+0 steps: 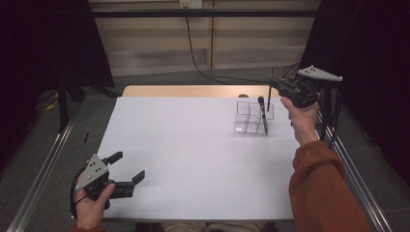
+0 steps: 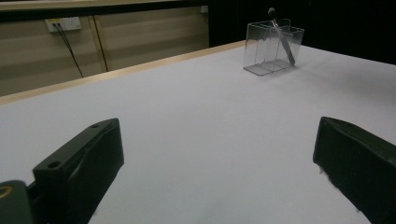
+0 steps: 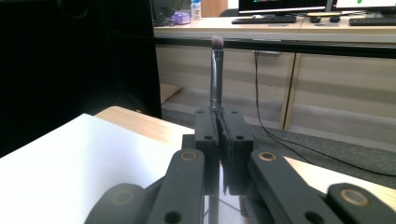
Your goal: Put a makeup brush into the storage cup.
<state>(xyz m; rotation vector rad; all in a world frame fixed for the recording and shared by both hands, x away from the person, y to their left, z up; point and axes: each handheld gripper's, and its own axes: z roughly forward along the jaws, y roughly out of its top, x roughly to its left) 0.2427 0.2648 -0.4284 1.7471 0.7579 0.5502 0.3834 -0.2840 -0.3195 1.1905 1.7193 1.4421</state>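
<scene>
A clear plastic organiser [image 1: 250, 118] with several compartments stands at the far right of the white table [image 1: 193, 154]. A dark brush [image 1: 262, 114] leans inside it. My right gripper [image 1: 276, 86] hovers just above and behind the organiser, shut on a thin dark brush [image 1: 270, 92] held upright. The right gripper view shows that brush [image 3: 216, 74] rising from the closed jaws of my right gripper [image 3: 219, 119], bristles on top. My left gripper [image 1: 128, 166] rests low at the table's near left corner, open and holding nothing. In the left gripper view the organiser [image 2: 261, 49] and its brush [image 2: 283, 41] stand far beyond my left gripper [image 2: 219, 154].
A wooden strip [image 1: 193, 91] runs along the table's far edge. Metal rails [image 1: 48, 159] flank both sides of the table and a black cable [image 1: 198, 63] trails on the floor behind. Dark curtains hang left and right.
</scene>
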